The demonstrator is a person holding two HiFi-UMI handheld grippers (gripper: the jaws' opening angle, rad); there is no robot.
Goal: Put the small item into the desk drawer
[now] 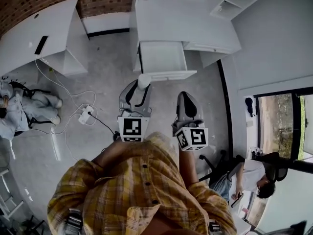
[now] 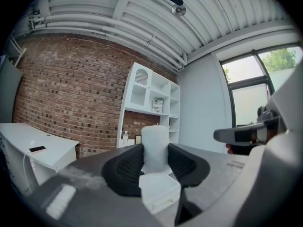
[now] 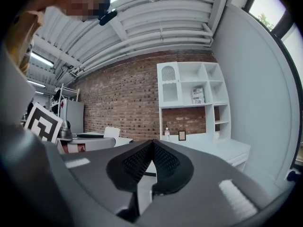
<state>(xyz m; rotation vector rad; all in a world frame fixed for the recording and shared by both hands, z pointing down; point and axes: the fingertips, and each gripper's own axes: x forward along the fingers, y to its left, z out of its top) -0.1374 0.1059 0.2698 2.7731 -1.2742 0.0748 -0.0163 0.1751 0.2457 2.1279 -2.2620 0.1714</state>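
A small white cylinder stands upright between the jaws of my left gripper, whose dark pads press on its two sides. In the left gripper view the cylinder rises out of the left gripper, with the open white drawer just beyond and below it. In the head view the drawer is pulled out of the white desk, its inside bare, and the cylinder hangs short of its front panel. My right gripper is held to the right, jaws together and empty.
A second white desk with a dark phone on it stands at the left. A power strip with cables lies on the grey floor. One person sits at the far left, another at the lower right by a window. A white shelf unit is at the top right.
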